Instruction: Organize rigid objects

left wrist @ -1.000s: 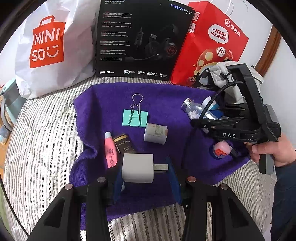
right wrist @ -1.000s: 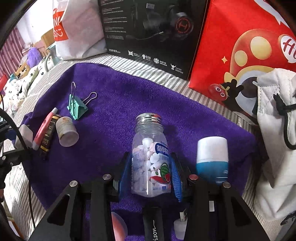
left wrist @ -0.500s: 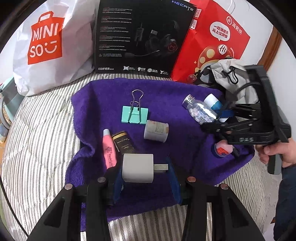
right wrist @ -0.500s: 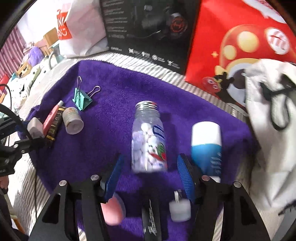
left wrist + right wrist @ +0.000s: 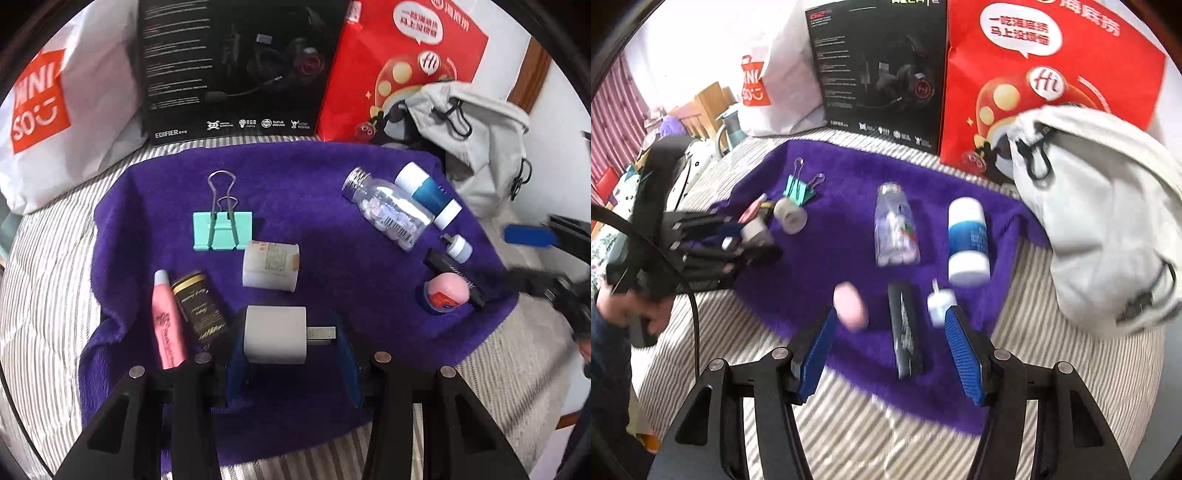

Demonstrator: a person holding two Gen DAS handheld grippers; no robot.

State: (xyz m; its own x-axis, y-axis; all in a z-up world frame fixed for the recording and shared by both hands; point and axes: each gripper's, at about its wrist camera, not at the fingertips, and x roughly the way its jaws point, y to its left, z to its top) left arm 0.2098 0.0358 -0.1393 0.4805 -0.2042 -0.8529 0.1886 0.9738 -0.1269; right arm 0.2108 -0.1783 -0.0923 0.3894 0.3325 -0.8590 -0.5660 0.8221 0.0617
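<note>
The left hand-held gripper (image 5: 290, 356) is clamped on a white charger cube (image 5: 275, 334), its blue pads pressing one on the cube's left face and one on the tip of its metal prongs, low over the near edge of the purple towel (image 5: 314, 184) spread on the striped bed (image 5: 44, 258). The cube looks light, hard and smooth-sided; held partly by the prongs, it could pivot, so a grip across the two flat plastic faces would likely be steadier. The right hand-held gripper (image 5: 890, 354) is spread wide and carries nothing, hovering over the towel's near edge with a black tube (image 5: 905, 328) lying between its pads, a pink egg-shaped balm (image 5: 849, 304) just inside the left pad and a small white plug (image 5: 940, 301) by the right one. Further off lie a clear candy bottle (image 5: 897, 230) on its side and, just beside it, a blue-and-white bottle (image 5: 967, 240). The clear bottle seems rigid, slick and round, so it may roll; it is best taken across the middle of its body rather than at the metal cap. On the towel's left part a teal binder clip (image 5: 221, 230), a white jar (image 5: 271, 264), a pink tube (image 5: 168, 325) and a dark gold-capped tube (image 5: 199, 310) lie close together, the two tubes side by side
</note>
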